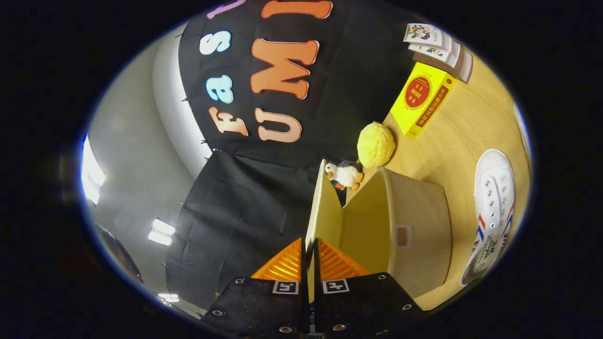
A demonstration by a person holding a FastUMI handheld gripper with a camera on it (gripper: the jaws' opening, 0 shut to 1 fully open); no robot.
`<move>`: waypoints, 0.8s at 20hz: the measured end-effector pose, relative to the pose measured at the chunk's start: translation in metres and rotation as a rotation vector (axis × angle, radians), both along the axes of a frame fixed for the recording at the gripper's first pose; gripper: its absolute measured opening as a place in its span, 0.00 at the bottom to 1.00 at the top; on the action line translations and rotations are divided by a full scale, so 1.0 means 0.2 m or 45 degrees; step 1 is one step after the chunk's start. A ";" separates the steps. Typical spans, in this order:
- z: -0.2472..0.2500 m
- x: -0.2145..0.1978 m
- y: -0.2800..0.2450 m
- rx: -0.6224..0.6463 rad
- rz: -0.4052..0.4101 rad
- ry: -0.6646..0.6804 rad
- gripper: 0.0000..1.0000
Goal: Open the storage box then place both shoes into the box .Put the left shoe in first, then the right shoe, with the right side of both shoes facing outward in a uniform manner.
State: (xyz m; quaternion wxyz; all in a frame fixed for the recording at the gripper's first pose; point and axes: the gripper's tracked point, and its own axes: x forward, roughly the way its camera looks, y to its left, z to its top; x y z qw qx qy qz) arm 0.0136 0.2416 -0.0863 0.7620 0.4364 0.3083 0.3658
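Gripper nearly closed, both orange fingers pinching the edge of the storage box lid, lid swung up off the beige storage box (view rolled sideways). White shoe lies on the wooden table beside the box. Beyond the box: toy duck, yellow ball, yellow carton.

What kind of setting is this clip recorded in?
Likely a staged recording booth: black cloth wall, wooden tabletop dressed with household props such as a white sneaker and a yellow box. The tongs are shut on the storage box lid.
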 end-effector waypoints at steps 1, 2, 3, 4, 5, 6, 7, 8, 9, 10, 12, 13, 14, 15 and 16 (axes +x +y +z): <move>0.05 -0.01 0.07 -0.002 0.008 -0.020 0.04; 0.08 -0.01 0.13 -0.009 0.013 -0.039 0.04; 0.11 -0.02 0.20 -0.019 0.022 -0.062 0.06; 0.14 -0.02 0.27 -0.035 0.033 -0.084 0.06; 0.17 -0.03 0.35 -0.053 0.042 -0.104 0.07; 0.18 -0.03 0.42 -0.076 0.051 -0.121 0.07; 0.20 -0.04 0.50 -0.098 0.059 -0.134 0.08; 0.21 -0.04 0.57 -0.128 0.064 -0.149 0.08; 0.23 -0.05 0.65 -0.162 0.072 -0.171 0.08; 0.23 -0.05 0.73 -0.201 0.085 -0.199 0.08; 0.22 -0.06 0.86 -0.291 0.107 -0.255 0.09; 0.20 -0.08 0.93 -0.331 0.123 -0.282 0.11; 0.18 -0.09 0.98 -0.370 0.142 -0.297 0.11; 0.15 -0.11 1.03 -0.397 0.163 -0.304 0.12; 0.13 -0.12 1.08 -0.423 0.180 -0.305 0.14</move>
